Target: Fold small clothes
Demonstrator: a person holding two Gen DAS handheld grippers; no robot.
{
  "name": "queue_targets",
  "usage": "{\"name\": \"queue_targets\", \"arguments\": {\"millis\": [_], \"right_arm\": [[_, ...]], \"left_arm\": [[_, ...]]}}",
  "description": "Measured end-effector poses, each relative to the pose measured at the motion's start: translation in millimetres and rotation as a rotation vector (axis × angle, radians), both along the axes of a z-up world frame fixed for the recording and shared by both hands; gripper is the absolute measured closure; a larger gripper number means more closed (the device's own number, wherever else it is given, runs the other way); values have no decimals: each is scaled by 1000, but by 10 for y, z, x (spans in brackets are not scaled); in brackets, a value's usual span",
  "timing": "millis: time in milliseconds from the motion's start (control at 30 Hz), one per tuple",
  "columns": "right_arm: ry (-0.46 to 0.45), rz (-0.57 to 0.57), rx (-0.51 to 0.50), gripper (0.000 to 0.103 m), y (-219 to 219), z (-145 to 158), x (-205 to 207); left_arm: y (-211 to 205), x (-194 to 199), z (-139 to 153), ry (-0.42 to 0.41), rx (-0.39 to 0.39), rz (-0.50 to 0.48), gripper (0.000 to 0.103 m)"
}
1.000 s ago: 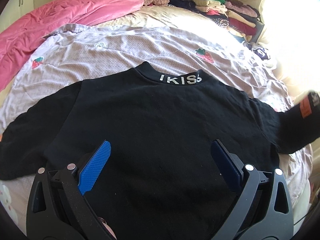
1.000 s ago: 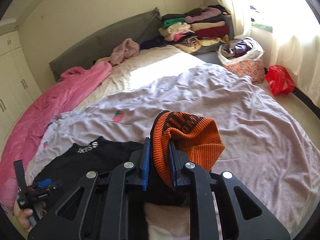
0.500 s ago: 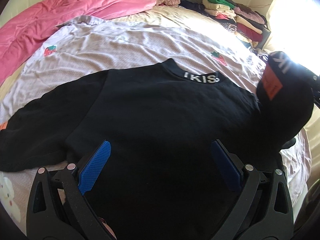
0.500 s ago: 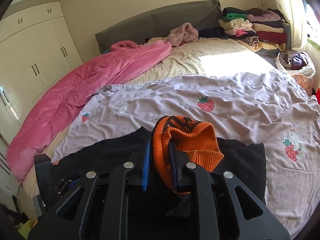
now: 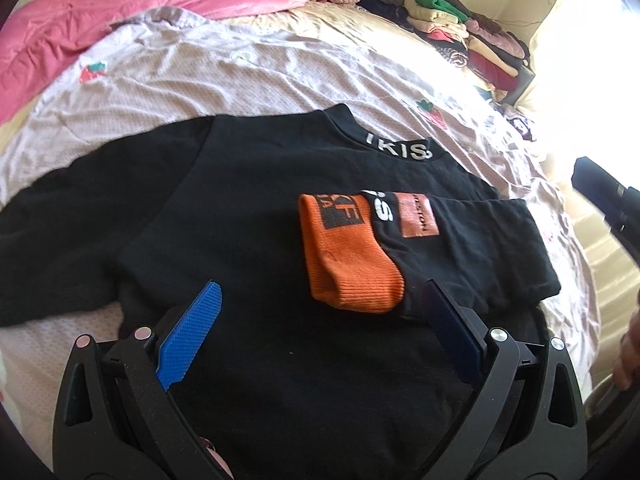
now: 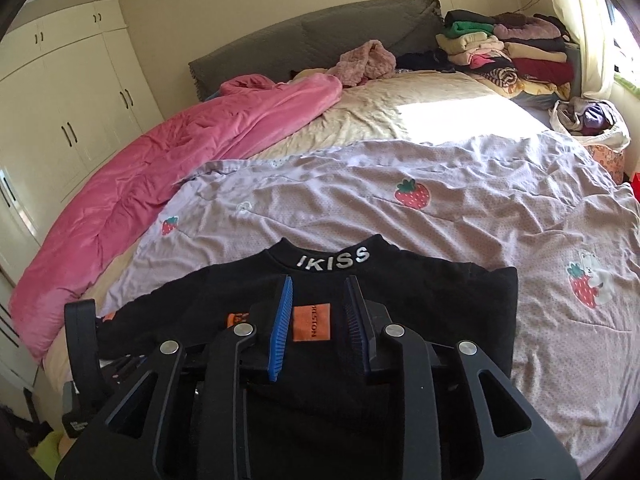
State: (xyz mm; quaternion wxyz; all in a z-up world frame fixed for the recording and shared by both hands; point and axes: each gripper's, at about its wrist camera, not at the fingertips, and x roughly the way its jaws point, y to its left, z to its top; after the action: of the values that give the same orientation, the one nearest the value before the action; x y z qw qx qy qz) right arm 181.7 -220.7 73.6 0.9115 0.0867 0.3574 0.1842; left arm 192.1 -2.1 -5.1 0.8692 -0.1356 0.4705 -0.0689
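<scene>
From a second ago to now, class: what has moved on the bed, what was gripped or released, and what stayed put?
The right gripper carried the orange cuff and its sleeve across, laying them folded over the black sweater. Its jaws are now opening and the cuff is out from between them. The left gripper stayed wide open over the hem. The sweater's body, the pink blanket and the stacked clothes did not move.

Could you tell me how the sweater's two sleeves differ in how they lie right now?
The right sleeve is folded in across the sweater's body, with its orange cuff on the chest. The left sleeve lies spread outward on the lilac blanket, its cuff out of the left wrist view. Both sleeves are black.
</scene>
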Motion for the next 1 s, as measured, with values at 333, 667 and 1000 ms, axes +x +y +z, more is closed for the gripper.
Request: {"name": "queue_targets", "arguments": {"millis": [333, 667, 1000], "right_arm": [[51, -104, -30, 53, -452, -281, -171], [126, -182, -13, 52, -755, -574, -346], [149, -187, -23, 52, -743, -689, -330]], "left_arm": [[23, 134, -112, 52, -77, 20, 36], [-188, 253, 10, -39, -41, -6, 98], [88, 141, 445, -179, 106, 14, 100]]}}
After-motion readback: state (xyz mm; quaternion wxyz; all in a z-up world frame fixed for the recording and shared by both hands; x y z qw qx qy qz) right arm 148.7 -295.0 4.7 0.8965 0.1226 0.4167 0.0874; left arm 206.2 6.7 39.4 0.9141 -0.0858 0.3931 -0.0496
